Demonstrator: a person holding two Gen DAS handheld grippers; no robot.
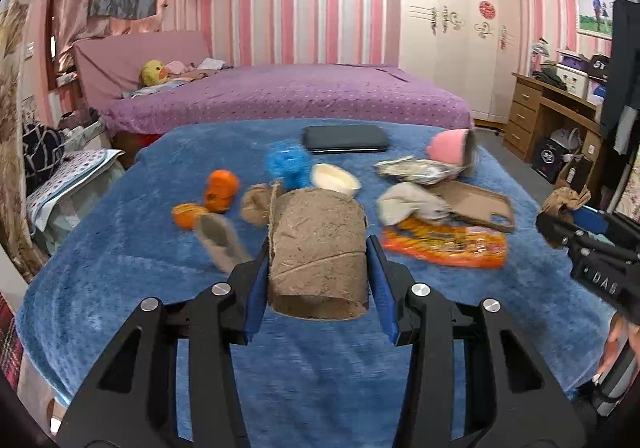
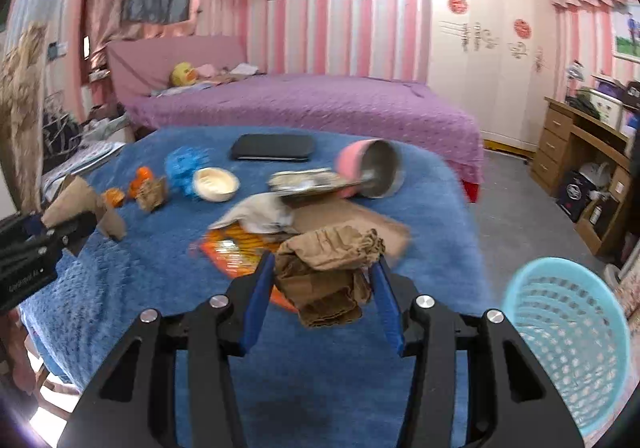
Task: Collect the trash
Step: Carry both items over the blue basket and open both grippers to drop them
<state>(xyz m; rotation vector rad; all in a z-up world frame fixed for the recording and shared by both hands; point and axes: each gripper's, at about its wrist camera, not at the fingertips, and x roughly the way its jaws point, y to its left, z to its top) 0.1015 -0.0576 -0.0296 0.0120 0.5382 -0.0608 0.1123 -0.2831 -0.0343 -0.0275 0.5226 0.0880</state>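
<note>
My left fingers (image 1: 318,260) clamp the cardboard roll (image 1: 318,252), my right fingers (image 2: 324,284) pinch crumpled brown paper (image 2: 328,268) above the tabletop (image 2: 120,288); that loose wad may slip before reaching the blue basket (image 2: 568,344).

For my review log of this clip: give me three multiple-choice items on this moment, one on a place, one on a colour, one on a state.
1. Where is the basket?
A. on the blanket
B. on the floor, right of the blanket
C. on the purple bed

2. What colour is the basket?
A. light blue
B. orange
C. black

3. What do the left tongs hold?
A. nothing
B. a cardboard tube
C. the bowl

Key:
1 B, the basket stands off the blue blanket's right edge.
2 A, its mesh wall is light blue.
3 B, the left tongs clamp the cardboard tube; the bowl lies beyond.
</note>
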